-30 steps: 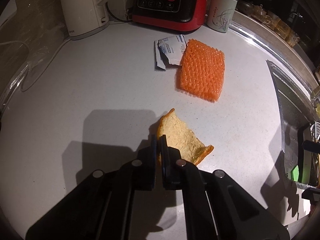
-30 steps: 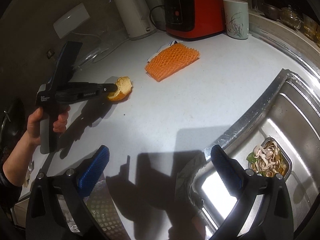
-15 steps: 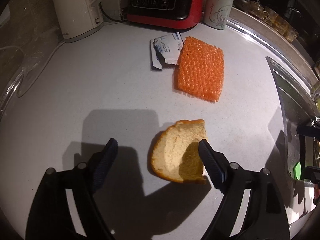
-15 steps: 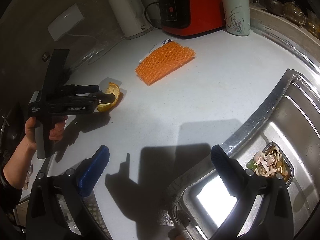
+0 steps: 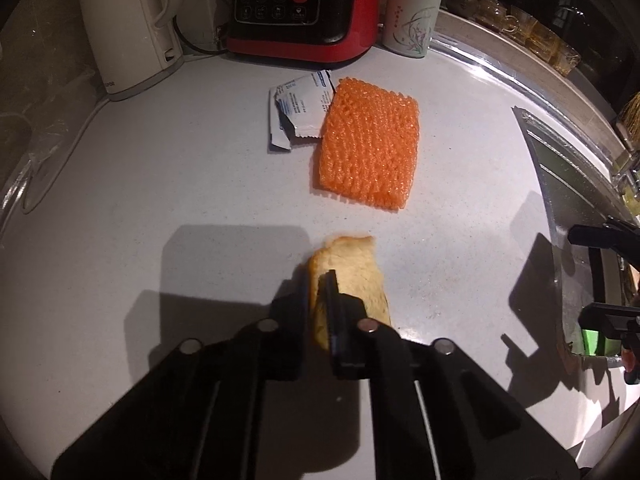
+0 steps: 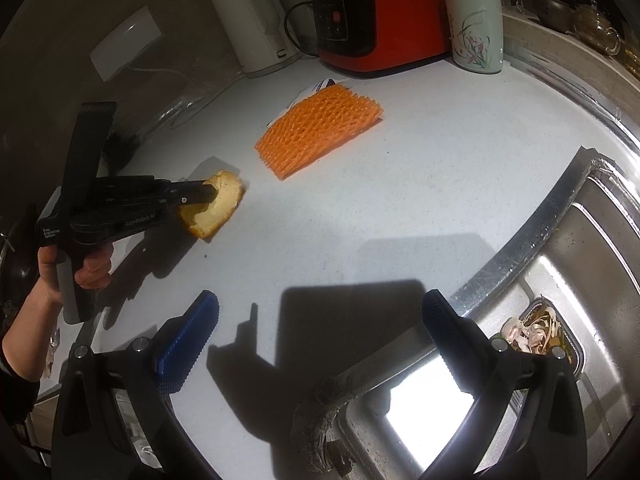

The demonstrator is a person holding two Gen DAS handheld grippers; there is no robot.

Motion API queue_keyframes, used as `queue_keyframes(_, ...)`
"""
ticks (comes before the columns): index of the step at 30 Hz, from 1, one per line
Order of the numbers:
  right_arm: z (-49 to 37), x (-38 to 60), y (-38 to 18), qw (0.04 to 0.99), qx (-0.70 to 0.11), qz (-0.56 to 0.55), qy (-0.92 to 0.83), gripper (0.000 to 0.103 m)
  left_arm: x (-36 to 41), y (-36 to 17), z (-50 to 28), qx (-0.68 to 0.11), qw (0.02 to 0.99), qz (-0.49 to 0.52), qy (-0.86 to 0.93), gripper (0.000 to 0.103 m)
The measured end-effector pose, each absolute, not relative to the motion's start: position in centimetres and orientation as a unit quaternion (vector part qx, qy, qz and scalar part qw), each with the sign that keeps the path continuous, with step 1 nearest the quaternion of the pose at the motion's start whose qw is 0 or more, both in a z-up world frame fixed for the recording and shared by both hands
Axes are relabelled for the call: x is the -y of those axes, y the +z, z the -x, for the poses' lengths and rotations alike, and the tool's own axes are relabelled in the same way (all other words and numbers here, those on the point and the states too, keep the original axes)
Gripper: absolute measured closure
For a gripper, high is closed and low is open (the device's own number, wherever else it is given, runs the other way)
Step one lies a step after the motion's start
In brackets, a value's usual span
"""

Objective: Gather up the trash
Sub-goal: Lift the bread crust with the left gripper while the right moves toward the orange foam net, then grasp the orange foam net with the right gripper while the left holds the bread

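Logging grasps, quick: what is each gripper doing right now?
Left gripper: just closed on the bread slice.
Right gripper: open, holding nothing.

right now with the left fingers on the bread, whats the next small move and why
Probably lift the bread slice off the counter: the left gripper is pinched on its edge, while the right gripper hangs open and empty by the sink.

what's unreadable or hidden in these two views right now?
- torn packet: print too small in the left wrist view; mostly behind the orange foam net in the right wrist view.
- bread slice: near end hidden by the left gripper clamped on it.
- sink: cut off by the frame edge, glare inside.
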State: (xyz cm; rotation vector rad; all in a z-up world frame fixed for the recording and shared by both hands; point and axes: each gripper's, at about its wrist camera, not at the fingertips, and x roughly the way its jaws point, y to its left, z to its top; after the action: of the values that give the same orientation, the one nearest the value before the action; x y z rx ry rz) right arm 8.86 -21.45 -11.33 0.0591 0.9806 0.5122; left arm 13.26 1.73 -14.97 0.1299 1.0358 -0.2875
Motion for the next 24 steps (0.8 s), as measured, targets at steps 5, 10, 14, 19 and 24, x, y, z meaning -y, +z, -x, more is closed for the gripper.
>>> queue_keyframes(5,-9.7,21.1,-11.1,0.852,-0.459,-0.027,0.251,0.002,-1.9,-15.3,-13.2,-0.498,0.855,-0.059,-0.134,0.095)
queue_keyframes(10,-11.6,20.1,-10.9,0.852,-0.456,-0.005,0.258,0.002,-1.9,-14.6,-12.7,-0.494,0.858,-0.052,-0.135,0.097)
queue_keyframes(14,-15.4,18.3,-10.4,0.855,-0.447,0.019,0.26,0.002,-1.6,-13.5,-11.5,-0.486,0.862,-0.056,-0.134,0.098)
queue_keyframes(19,-21.1,14.7,-11.3,0.847,-0.46,0.053,0.261,0.002,-1.8,-12.8,-10.0,-0.485,0.865,-0.048,-0.123,0.098)
queue_keyframes(24,-24.8,11.1,-13.3,0.838,-0.475,0.106,0.248,0.003,-2.9,-12.7,-8.5,-0.488,0.866,-0.019,-0.111,0.098)
